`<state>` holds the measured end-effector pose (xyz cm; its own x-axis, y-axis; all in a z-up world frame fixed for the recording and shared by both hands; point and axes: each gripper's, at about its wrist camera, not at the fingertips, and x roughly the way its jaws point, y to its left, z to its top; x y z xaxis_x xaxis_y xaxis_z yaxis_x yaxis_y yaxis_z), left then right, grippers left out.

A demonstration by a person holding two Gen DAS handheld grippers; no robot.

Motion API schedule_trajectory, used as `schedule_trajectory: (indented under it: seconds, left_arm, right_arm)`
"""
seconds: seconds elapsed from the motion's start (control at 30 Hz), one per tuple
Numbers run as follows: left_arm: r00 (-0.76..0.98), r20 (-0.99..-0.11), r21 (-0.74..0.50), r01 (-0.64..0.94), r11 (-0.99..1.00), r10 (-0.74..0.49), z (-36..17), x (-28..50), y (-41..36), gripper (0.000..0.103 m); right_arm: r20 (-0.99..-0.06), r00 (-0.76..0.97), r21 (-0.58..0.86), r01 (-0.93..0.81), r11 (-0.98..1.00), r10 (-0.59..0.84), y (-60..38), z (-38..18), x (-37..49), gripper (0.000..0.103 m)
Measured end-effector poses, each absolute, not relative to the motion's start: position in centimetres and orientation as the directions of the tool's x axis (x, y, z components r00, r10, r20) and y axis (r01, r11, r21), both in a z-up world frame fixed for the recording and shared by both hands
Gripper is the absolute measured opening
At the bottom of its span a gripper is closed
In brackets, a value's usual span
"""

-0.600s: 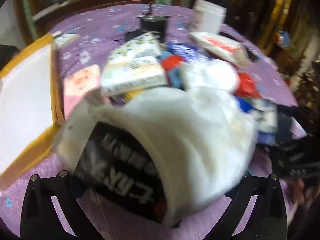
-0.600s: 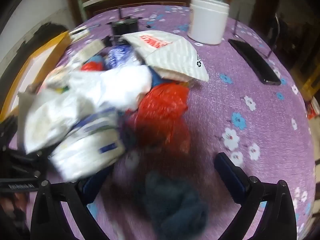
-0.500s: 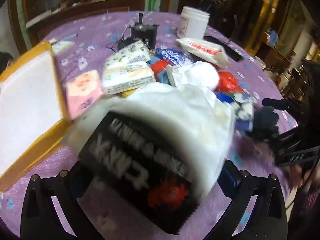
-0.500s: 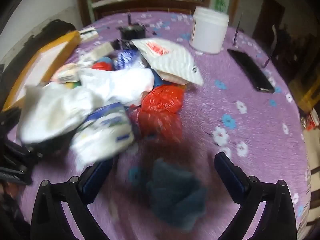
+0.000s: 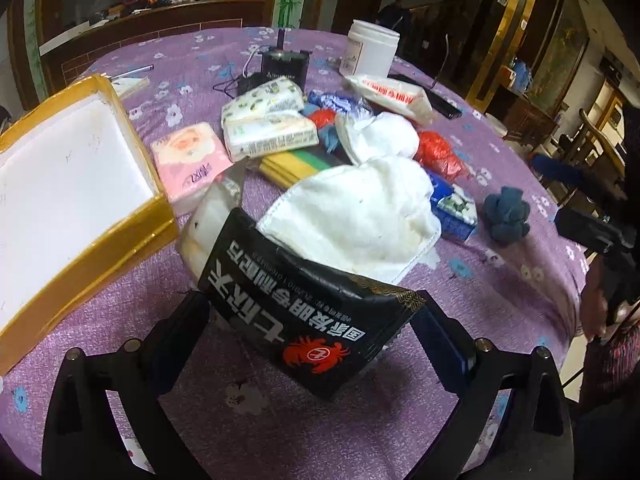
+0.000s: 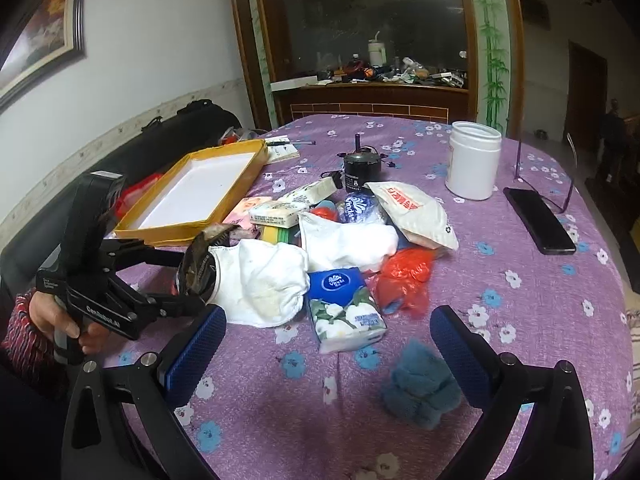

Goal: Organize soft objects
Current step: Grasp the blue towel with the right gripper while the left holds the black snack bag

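"Vinda" on blue tissue pack (image 6: 338,282); "GenRobot.AI" on left gripper (image 6: 188,268).

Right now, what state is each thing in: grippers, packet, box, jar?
Left gripper: jaws wide, packet between, grip unclear.
Right gripper: open, empty.
Packet: tilted up.
Box: open, empty.
Jar: upright, lidded.
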<state>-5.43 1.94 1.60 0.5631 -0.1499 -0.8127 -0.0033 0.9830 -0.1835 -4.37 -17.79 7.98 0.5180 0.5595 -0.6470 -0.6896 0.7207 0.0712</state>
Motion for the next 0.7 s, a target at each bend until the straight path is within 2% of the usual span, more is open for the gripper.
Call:
schedule_trajectory:
  seconds: [0.17,0.23,0.53,0.57,0.63,0.67,0.7]
  left_arm:
    - [0.586,-0.800,-0.152,0.011,0.988,-0.129,0.8,-5.6,1.8,0.097]
    - [0.583,-0.798,-0.169,0.023,0.985,-0.150,0.4,-5.7,2.0,0.069]
    - [0.615,-0.773,-0.175,0.035,0.984,-0.160,1.2,-6.5,2.3,0.063]
    - [0.611,-0.774,-0.184,0.034,0.982,-0.166,1.4,-6.6,2.4,0.058]
    - [0.608,-0.776,-0.189,0.032,0.981,-0.169,1.7,-6.6,2.6,0.056]
    - [0.614,-0.770,-0.192,0.032,0.981,-0.171,1.9,-6.7,2.8,0.055]
    - [0.616,-0.769,-0.194,0.031,0.981,-0.171,2.0,-6.7,2.9,0.054]
  right_arm:
    - [-0.660,0.523,0.074,-0.670,0.738,0.540,-18.8,8.3,-3.9,0.103]
    - [-0.690,0.524,0.052,-0.652,0.756,0.500,-19.5,7.8,-3.5,0.103]
    - [-0.806,0.456,0.068,-0.564,0.823,0.379,-21.1,3.8,-1.1,0.103]
    - [-0.812,0.449,0.079,-0.550,0.832,0.374,-21.3,3.4,-0.8,0.102]
    - [-0.812,0.447,0.097,-0.531,0.842,0.376,-21.6,3.0,-0.3,0.100]
    - [-0.815,0.443,0.102,-0.525,0.845,0.373,-21.7,2.7,-0.2,0.095]
    - [-0.825,0.429,0.105,-0.522,0.846,0.367,-21.6,2.4,0.0,0.080]
